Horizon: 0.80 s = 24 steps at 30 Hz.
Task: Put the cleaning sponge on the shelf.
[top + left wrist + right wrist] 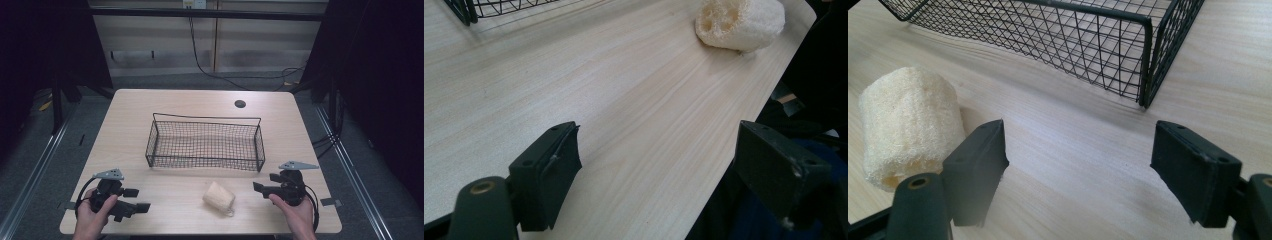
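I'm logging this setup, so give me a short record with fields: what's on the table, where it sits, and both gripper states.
surface: wooden table
basket: black wire basket, mid-table, empty
sponge: loofah sponge, on the table in front of the basket, between the grippers
left hand-held gripper: open, holding nothing
right hand-held gripper: open, holding nothing

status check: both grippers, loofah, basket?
Left gripper open, right gripper open, both holding nothing. Pale cylindrical loofah sponge on table between them. Black wire mesh basket empty behind it. Nothing in the way.
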Motion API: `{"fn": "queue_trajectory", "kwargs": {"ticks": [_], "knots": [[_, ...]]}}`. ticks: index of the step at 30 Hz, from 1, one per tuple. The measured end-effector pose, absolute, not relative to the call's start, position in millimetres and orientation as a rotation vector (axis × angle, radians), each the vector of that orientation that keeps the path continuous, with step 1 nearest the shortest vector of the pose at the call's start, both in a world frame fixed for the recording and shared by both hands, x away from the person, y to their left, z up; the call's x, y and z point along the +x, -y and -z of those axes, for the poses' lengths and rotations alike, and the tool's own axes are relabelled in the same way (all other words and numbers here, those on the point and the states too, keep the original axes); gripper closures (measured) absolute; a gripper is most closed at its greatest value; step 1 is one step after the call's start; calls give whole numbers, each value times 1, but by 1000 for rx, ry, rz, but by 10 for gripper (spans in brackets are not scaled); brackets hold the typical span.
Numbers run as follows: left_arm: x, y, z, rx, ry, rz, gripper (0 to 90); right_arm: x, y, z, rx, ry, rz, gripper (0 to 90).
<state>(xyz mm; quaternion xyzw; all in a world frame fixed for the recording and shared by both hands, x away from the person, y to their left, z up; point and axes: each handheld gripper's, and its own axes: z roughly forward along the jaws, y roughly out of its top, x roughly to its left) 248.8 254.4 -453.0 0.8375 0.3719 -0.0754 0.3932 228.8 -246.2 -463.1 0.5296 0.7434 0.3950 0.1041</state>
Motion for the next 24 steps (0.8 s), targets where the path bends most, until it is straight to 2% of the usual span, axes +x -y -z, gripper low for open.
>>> {"fn": "queue_trajectory", "kwargs": {"ticks": [8, 12, 24], "knots": [[248, -254, 453, 2131, -943, 193, 183, 229, 248, 460, 1588, -2206, -1205, 225], [248, -254, 453, 2131, -945, 194, 184, 229, 246, 457, 1593, -2240, -1176, 276], [248, -254, 453, 2127, -946, 191, 184, 231, 241, 441, 1642, -2331, -1106, 296]]}}
